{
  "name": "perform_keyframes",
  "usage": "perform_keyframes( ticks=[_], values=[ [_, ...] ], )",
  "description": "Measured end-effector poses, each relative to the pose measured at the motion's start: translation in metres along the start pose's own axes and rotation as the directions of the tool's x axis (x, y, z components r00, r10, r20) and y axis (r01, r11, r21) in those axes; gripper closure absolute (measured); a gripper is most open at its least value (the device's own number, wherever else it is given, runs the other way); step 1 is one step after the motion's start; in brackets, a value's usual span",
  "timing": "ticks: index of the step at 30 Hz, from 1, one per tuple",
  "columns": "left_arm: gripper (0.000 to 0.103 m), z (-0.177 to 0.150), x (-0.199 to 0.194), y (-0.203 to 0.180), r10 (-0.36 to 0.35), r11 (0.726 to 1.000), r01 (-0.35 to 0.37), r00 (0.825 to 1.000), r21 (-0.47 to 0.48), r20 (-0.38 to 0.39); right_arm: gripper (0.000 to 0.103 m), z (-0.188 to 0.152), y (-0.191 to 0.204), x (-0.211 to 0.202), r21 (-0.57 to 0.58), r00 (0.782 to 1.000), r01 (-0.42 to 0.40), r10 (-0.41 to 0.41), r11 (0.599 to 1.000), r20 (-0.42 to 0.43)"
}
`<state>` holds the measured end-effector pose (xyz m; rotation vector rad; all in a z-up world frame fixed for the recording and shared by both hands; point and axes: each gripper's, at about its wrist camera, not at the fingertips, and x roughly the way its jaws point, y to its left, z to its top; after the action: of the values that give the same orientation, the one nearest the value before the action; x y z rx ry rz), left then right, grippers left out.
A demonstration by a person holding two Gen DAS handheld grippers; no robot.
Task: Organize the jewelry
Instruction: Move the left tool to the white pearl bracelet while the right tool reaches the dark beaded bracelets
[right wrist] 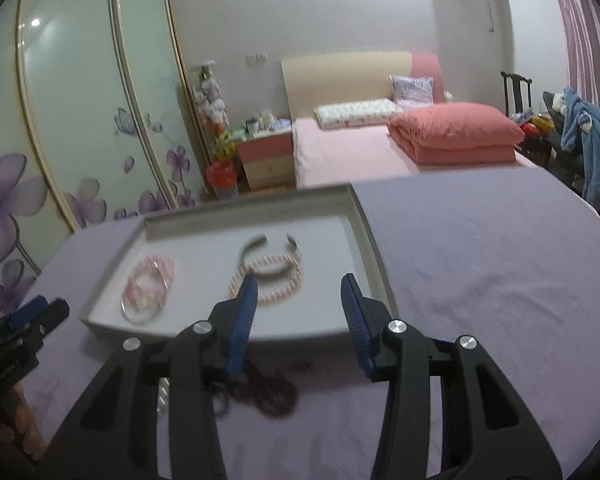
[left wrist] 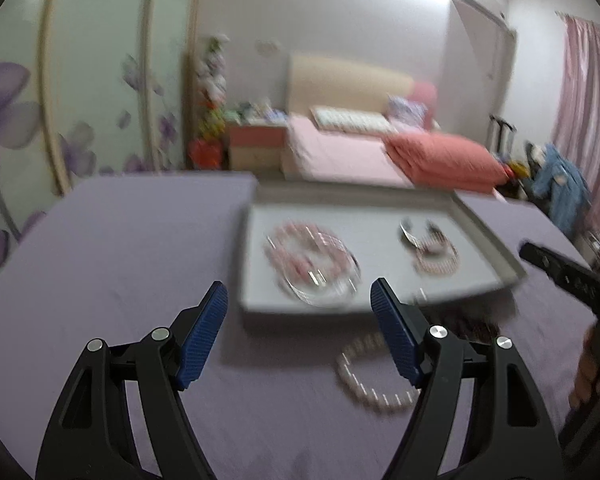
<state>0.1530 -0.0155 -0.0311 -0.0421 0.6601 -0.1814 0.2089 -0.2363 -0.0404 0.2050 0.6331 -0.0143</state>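
Note:
A shallow grey tray (left wrist: 256,256) (right wrist: 364,240) lies on the purple cloth. In it are pink and clear bracelets (left wrist: 312,260) (right wrist: 146,290), a beaded pink bracelet (left wrist: 436,262) (right wrist: 276,288) and a dark open bangle (right wrist: 270,258). A pearl bracelet (left wrist: 364,384) lies on the cloth in front of the tray, beside my left gripper's right finger. A dark beaded piece (right wrist: 272,392) lies on the cloth under my right gripper. My left gripper (left wrist: 298,302) is open and empty. My right gripper (right wrist: 300,292) is open and empty, over the tray's near edge.
The purple cloth (right wrist: 480,280) stretches wide to the right of the tray. The right gripper shows at the right edge of the left wrist view (left wrist: 560,276); the left gripper shows at the left edge of the right wrist view (right wrist: 28,320). A bed, nightstand and wardrobe stand behind.

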Motion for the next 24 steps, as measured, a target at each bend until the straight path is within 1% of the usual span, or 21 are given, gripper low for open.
perform_keyframes(
  ticks=[2,4,6,9,11,12,13,14,17,21,24],
  values=[
    [0.029,-0.007,0.008,-0.009,-0.034,0.999,0.035,0.997,0.021,-0.066,0.059,-0.005,-0.004,0.000,0.013,1.000,0.004,-0.004,1.000,-0.018],
    [0.029,-0.013,0.016,-0.018,-0.051,0.998,0.056,0.991,0.041,-0.122,0.059,-0.008,-0.004,0.000,0.016,1.000,0.001,-0.001,1.000,-0.029],
    [0.030,-0.017,0.027,-0.024,-0.034,0.997,0.046,0.985,0.065,-0.170,0.059,-0.013,-0.002,-0.002,0.009,0.999,-0.002,0.002,1.000,-0.034],
    [0.033,-0.025,0.037,-0.031,-0.002,0.996,0.021,0.978,0.087,-0.211,0.059,-0.016,0.003,-0.005,-0.003,0.999,-0.009,0.009,1.000,-0.037],
    [0.041,-0.028,0.045,-0.032,0.027,0.995,-0.004,0.971,0.095,-0.238,0.059,-0.019,0.004,-0.007,-0.008,0.999,-0.013,0.013,1.000,-0.039],
    [0.044,-0.029,0.049,-0.031,0.039,0.995,-0.015,0.967,0.099,-0.252,0.059,-0.018,0.003,-0.007,-0.009,0.999,-0.015,0.015,1.000,-0.040],
    [0.048,-0.030,0.050,-0.031,0.064,0.993,-0.036,0.967,0.115,-0.246,0.059,-0.018,0.003,-0.008,-0.010,0.999,-0.016,0.015,1.000,-0.042],
    [0.053,-0.031,0.047,-0.028,0.072,0.992,-0.044,0.967,0.119,-0.244,0.059,-0.019,0.003,-0.008,-0.012,0.999,-0.016,0.016,1.000,-0.044],
    [0.060,-0.031,0.043,-0.018,0.094,0.991,-0.068,0.966,0.113,-0.241,0.059,-0.020,0.002,-0.008,-0.015,0.998,-0.020,0.020,1.000,-0.055],
    [0.061,-0.034,0.036,0.004,0.140,0.988,-0.120,0.962,0.098,-0.233,0.058,-0.025,0.002,-0.007,-0.041,0.995,-0.041,0.037,0.998,-0.088],
    [0.061,-0.034,0.032,0.019,0.162,0.986,-0.147,0.959,0.078,-0.232,0.051,-0.030,0.007,-0.003,-0.079,0.990,-0.065,0.055,0.995,-0.130]
  ],
)
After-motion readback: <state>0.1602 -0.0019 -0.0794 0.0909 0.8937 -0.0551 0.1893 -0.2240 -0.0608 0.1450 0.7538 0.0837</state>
